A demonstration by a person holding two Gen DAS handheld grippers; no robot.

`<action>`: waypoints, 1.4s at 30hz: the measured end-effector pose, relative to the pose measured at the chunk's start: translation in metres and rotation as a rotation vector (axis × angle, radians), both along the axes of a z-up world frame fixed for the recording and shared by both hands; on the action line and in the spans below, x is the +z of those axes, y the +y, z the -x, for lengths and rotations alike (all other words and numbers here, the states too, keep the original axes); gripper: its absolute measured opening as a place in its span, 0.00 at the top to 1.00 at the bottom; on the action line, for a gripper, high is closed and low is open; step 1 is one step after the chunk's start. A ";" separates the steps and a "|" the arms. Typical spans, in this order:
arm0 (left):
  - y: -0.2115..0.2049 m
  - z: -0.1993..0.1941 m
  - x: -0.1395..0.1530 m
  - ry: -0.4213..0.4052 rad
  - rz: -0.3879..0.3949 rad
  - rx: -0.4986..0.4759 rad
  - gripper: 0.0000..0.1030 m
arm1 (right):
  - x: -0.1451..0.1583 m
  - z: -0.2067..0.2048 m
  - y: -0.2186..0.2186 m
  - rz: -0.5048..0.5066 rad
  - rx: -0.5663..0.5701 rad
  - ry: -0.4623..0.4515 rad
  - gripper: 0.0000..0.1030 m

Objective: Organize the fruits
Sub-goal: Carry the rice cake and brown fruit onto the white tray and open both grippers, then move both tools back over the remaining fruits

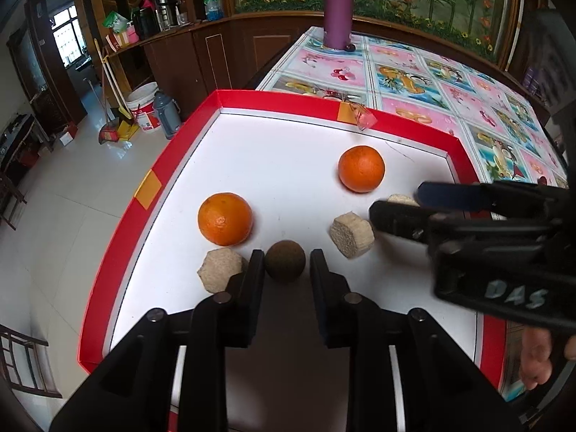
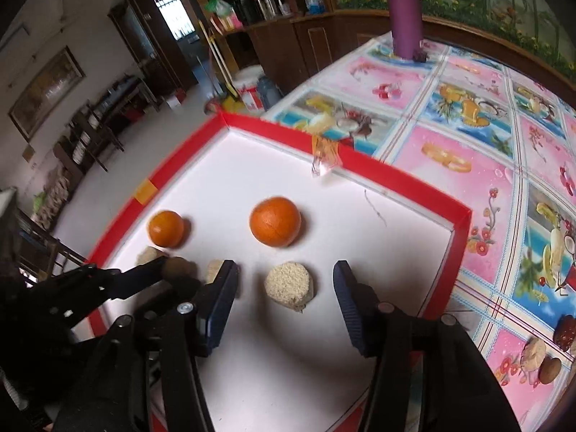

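Observation:
A red-rimmed white tray [image 1: 277, 100] [image 2: 396, 172] holds two oranges, one on the left [image 1: 225, 219] [image 2: 166, 228] and one farther back [image 1: 361, 168] [image 2: 275, 221], a brown round fruit [image 1: 285, 261] [image 2: 179, 268] and three beige rice cakes [image 1: 219, 269] [image 1: 351, 234] [image 2: 289, 285]. My left gripper [image 1: 286, 270] [image 2: 169, 273] is open with the brown fruit between its fingertips. My right gripper [image 2: 284, 282] [image 1: 399, 203] is open around the right beige cake, low over the tray.
The tray lies on a table with a fruit-patterned cloth [image 1: 432, 79] [image 2: 468, 115]. A purple bottle [image 1: 337, 7] [image 2: 403, 10] stands at the far end. Small brown and beige items [image 2: 547, 352] lie on the cloth right of the tray. The floor drops off left of the tray.

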State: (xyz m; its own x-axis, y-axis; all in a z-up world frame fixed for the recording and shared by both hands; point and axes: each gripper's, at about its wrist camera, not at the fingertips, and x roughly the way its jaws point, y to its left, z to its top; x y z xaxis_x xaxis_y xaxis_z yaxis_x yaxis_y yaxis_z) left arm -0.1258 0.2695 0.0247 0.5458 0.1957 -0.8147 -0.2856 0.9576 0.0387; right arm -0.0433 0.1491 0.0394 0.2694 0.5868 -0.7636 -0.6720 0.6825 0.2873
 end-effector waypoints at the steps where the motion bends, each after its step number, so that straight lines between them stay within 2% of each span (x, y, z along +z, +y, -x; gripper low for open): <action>1: 0.000 0.001 0.002 -0.004 -0.002 0.003 0.62 | 0.004 0.000 -0.006 -0.021 -0.011 -0.005 0.47; 3: -0.003 0.004 0.007 -0.020 -0.011 0.009 0.48 | 0.014 -0.001 -0.022 -0.064 -0.035 -0.018 0.47; 5: -0.009 0.007 0.016 -0.047 -0.049 0.020 0.41 | 0.021 -0.002 -0.038 -0.085 -0.057 -0.027 0.47; 11: -0.034 0.011 0.044 -0.117 -0.075 -0.026 0.30 | 0.033 -0.008 -0.097 -0.111 -0.121 -0.051 0.47; 18: -0.090 0.004 0.056 -0.131 -0.065 -0.174 0.29 | 0.032 -0.010 -0.196 -0.081 -0.250 -0.073 0.45; 21: -0.117 -0.002 0.051 -0.115 -0.052 -0.242 0.29 | 0.024 -0.012 -0.233 -0.033 -0.307 -0.075 0.43; 26: -0.162 -0.011 0.045 -0.087 -0.030 -0.354 0.29 | 0.004 -0.018 -0.265 0.083 -0.348 -0.081 0.43; 28: -0.180 -0.018 0.039 -0.064 -0.009 -0.400 0.29 | -0.006 -0.026 -0.271 0.101 -0.356 -0.068 0.43; 33: -0.206 -0.033 0.025 -0.011 0.025 -0.440 0.29 | -0.024 -0.041 -0.272 0.121 -0.349 -0.040 0.43; 39: -0.223 -0.046 0.017 0.016 0.035 -0.469 0.29 | -0.024 -0.050 -0.268 0.117 -0.353 -0.058 0.44; 42: -0.227 -0.051 0.016 0.017 0.043 -0.473 0.29 | -0.025 -0.051 -0.262 0.166 -0.356 -0.096 0.58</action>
